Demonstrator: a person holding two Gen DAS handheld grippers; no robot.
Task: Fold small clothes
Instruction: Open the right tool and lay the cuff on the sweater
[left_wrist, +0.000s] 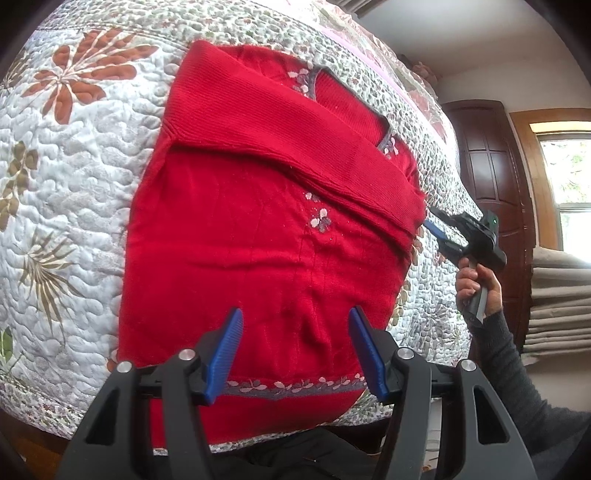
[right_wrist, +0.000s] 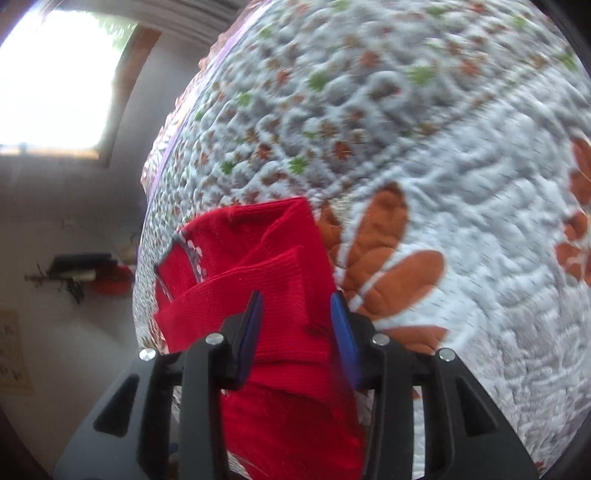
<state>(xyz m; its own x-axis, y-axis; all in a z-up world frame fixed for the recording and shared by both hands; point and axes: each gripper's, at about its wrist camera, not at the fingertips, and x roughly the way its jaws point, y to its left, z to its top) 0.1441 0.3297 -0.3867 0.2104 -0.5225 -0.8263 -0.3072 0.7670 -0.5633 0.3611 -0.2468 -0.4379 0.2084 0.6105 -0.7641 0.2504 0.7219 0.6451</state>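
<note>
Sweater (left_wrist: 258, 221) on quilt (left_wrist: 74, 184) (grippers open)

The right tool (right_wrist: 297, 332) is hovering low over a red sweater (right_wrist: 258, 266) that is lying on a quilted bedspread (right_wrist: 461, 206), its two blue-padded fingers (right_wrist: 345, 339) standing apart with red knit showing in the gap between them. A sleeve is lying folded across the sweater's body, and a grey neckline trim with small pale flowers is showing at the garment's left edge. The bedspread is printed with large rust-coloured leaves beside the sweater and smaller green and rust flowers farther off. At the upper left a window (right_wrist: 59, 77) is glowing brightly, and a dark shelf (right_wrist: 79, 267) is hanging on the pale wall below it.
</note>
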